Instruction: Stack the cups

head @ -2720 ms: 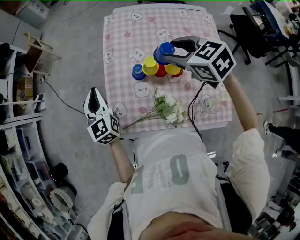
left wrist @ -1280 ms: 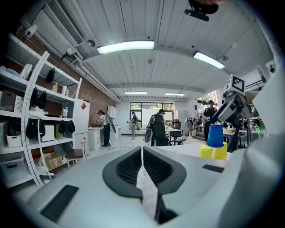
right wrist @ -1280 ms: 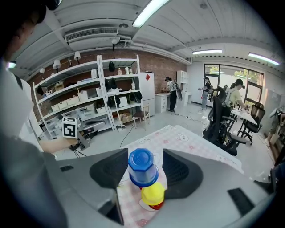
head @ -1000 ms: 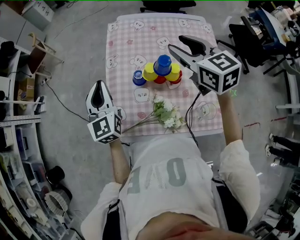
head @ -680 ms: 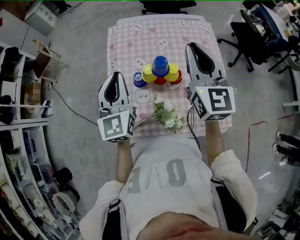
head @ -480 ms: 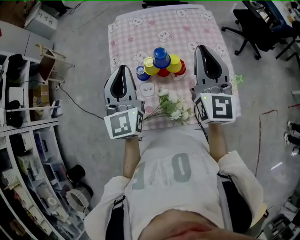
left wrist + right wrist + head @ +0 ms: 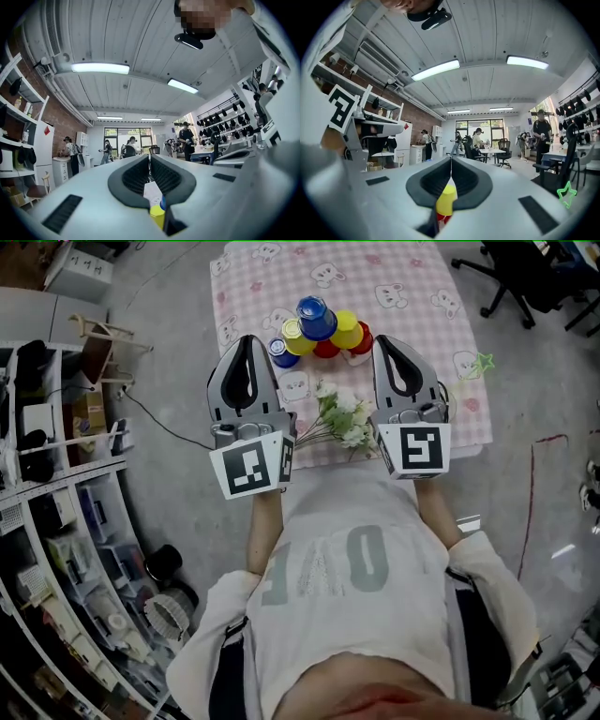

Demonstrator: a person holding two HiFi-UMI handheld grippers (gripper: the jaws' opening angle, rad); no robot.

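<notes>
Blue, yellow, red plastic cups [image 7: 317, 317], 12 o'clock: likely light, slick, easily toppled; pinch at rim. Fingers together, empty, on left gripper [image 7: 248, 340]; right gripper [image 7: 394, 341] just closed, empty.

Six cups are in view: two blue, a small blue cup [image 7: 277, 351] and a larger blue cup [image 7: 317, 318]; two yellow cups [image 7: 297, 337]; two red cups [image 7: 325, 350], partly hidden. There is one bunch of white flowers [image 7: 343, 418], one table [image 7: 412, 277], and two grippers: the left gripper [image 7: 247, 341] and the right gripper [image 7: 391, 341].
</notes>
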